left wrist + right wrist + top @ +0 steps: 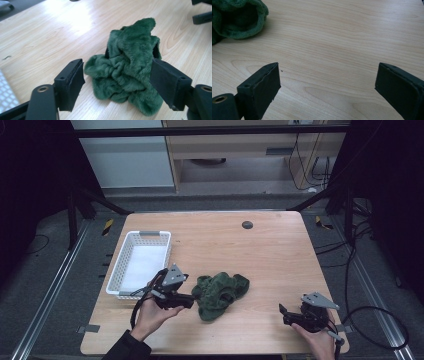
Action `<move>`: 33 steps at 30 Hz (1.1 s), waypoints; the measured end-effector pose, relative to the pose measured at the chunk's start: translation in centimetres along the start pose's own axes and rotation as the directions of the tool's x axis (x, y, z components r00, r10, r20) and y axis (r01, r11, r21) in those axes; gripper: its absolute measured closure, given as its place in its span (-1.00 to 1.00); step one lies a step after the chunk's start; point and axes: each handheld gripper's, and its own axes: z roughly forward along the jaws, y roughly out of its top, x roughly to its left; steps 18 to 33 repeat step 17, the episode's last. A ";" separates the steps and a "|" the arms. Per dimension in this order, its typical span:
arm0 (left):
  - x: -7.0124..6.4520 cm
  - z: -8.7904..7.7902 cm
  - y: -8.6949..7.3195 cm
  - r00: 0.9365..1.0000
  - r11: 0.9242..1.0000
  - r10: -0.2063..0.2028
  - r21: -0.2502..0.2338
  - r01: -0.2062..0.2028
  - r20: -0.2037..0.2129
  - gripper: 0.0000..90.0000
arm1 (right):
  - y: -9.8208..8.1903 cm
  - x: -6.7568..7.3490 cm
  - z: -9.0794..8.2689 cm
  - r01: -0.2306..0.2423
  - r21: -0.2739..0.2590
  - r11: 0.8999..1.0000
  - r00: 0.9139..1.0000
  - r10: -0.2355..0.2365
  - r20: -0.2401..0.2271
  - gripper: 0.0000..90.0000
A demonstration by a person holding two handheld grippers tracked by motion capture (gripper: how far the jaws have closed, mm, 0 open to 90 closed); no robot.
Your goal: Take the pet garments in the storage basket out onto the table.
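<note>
A crumpled green fleece cloth (pixel 220 292) lies on the wooden table (pixel 260 250) near its front middle. My left gripper (pixel 192 301) is at the cloth's left edge, held in a hand, and stands open. In the left gripper view its jaws straddle the near part of the green cloth (pixel 127 67), one on each side, left gripper (pixel 116 82) apart from the fabric or just brushing it. My right gripper (pixel 283 314) rests near the front right corner, open, over bare wood. The right gripper (pixel 327 82) view has the cloth (pixel 237 18) at top left.
A white plastic basket (pixel 140 262) with a slotted wall stands at the left of the table, just behind my left hand. A small dark round disc (pixel 247 225) sits near the far edge. Black cables run over the floor at the right.
</note>
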 end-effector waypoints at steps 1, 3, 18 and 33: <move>0.2 -0.4 -0.4 1.000 1.000 -0.012 -0.010 0.012 -0.009 -0.35 | 0.0 0.0 0.0 0.000 0.000 1.000 1.000 0.000 0.000 -0.87; 0.3 -0.9 -1.2 0.999 0.999 -0.034 -0.027 0.034 -0.023 -0.31 | 0.0 0.0 0.0 0.003 0.000 1.000 1.000 -0.003 0.003 -0.87; 1.3 -4.6 -6.4 0.981 0.980 -0.156 -0.139 0.140 -0.115 -0.05 | -0.1 0.1 0.0 0.001 0.008 1.000 1.000 -0.001 0.002 -0.87; 1.3 -4.6 -6.4 0.981 0.980 -0.156 -0.139 0.140 -0.115 -0.05 | -0.1 0.1 0.0 0.001 0.008 1.000 1.000 -0.001 0.002 -0.87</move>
